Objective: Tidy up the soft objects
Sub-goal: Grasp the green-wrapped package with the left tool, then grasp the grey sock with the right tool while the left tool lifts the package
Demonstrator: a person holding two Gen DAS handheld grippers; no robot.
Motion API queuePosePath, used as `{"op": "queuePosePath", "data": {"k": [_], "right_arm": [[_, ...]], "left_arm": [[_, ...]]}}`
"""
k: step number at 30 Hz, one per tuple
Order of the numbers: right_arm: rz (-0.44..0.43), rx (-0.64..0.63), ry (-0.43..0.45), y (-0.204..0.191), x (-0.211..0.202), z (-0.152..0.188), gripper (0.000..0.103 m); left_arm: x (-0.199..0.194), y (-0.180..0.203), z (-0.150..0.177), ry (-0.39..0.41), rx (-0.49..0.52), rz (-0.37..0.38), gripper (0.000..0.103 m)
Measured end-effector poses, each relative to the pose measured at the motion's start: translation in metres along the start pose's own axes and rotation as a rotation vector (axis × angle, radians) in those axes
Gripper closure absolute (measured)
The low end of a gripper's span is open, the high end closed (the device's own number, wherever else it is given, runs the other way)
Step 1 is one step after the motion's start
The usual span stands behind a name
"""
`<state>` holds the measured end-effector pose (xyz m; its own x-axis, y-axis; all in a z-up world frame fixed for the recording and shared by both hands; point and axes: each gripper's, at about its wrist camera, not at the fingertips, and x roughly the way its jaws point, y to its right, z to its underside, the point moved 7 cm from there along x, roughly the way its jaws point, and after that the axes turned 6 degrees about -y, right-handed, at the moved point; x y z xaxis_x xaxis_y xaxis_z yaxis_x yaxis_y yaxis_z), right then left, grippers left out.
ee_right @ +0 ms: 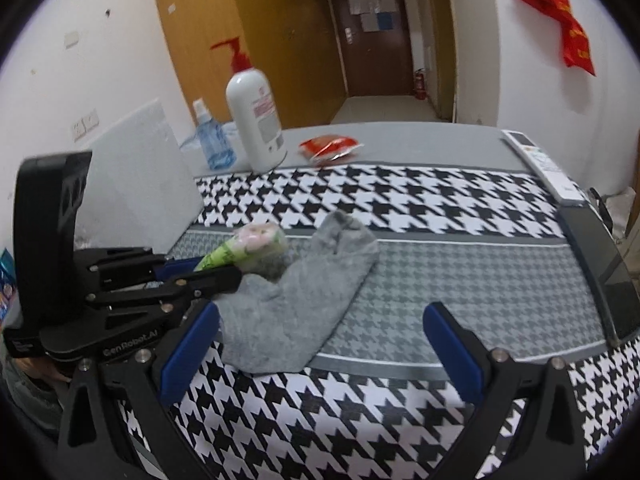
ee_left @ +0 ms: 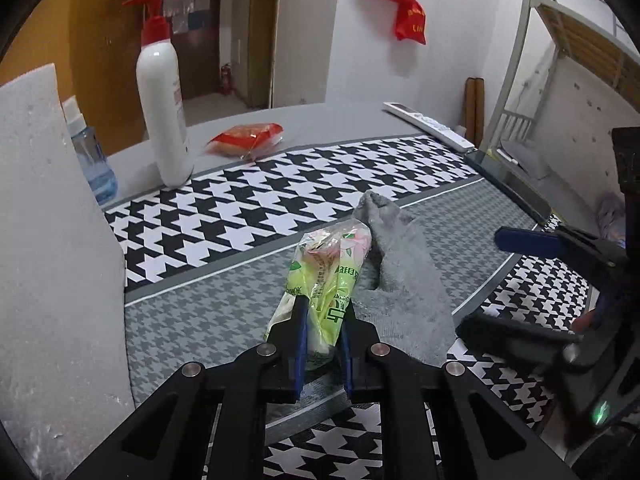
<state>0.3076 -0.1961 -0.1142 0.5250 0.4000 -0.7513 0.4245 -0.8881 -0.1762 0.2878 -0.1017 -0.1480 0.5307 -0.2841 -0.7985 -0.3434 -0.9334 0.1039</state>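
A green and pink plastic packet (ee_left: 326,276) is pinched at its near end by my left gripper (ee_left: 323,312), which is shut on it. In the right wrist view the same packet (ee_right: 248,246) sticks out past the left gripper (ee_right: 216,272), lifted slightly over the mat. A grey sock (ee_left: 404,280) lies flat on the grey band of the houndstooth mat, just right of the packet. My right gripper (ee_right: 320,316) stands open, with the near end of the sock (ee_right: 296,308) between and just beyond its blue pads, not touched.
A white pump bottle (ee_left: 164,104) and a blue spray bottle (ee_left: 94,156) stand at the back left beside a white foam block (ee_left: 52,240). A red snack packet (ee_left: 248,138) and a white remote (ee_left: 432,124) lie at the far edge. A dark tablet (ee_right: 600,264) rests right.
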Motion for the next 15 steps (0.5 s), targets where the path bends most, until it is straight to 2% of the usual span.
{"op": "queuePosePath", "data": {"k": [8, 11, 13, 15], "right_arm": [[-0.017, -0.056, -0.040, -0.013, 0.013, 0.001, 0.000], [-0.023, -0.067, -0.056, -0.014, 0.020, 0.002, 0.008], [-0.023, -0.066, -0.075, -0.013, 0.025, 0.002, 0.018], [-0.017, -0.065, -0.091, -0.012, 0.030, 0.003, 0.019]], "left_arm": [[-0.002, -0.003, 0.001, -0.002, -0.009, 0.010, 0.087], [-0.001, -0.002, 0.002, -0.004, -0.004, 0.009, 0.087], [-0.001, -0.001, 0.003, -0.007, 0.003, 0.012, 0.087], [0.000, 0.001, 0.002, -0.010, 0.007, 0.013, 0.087]]}}
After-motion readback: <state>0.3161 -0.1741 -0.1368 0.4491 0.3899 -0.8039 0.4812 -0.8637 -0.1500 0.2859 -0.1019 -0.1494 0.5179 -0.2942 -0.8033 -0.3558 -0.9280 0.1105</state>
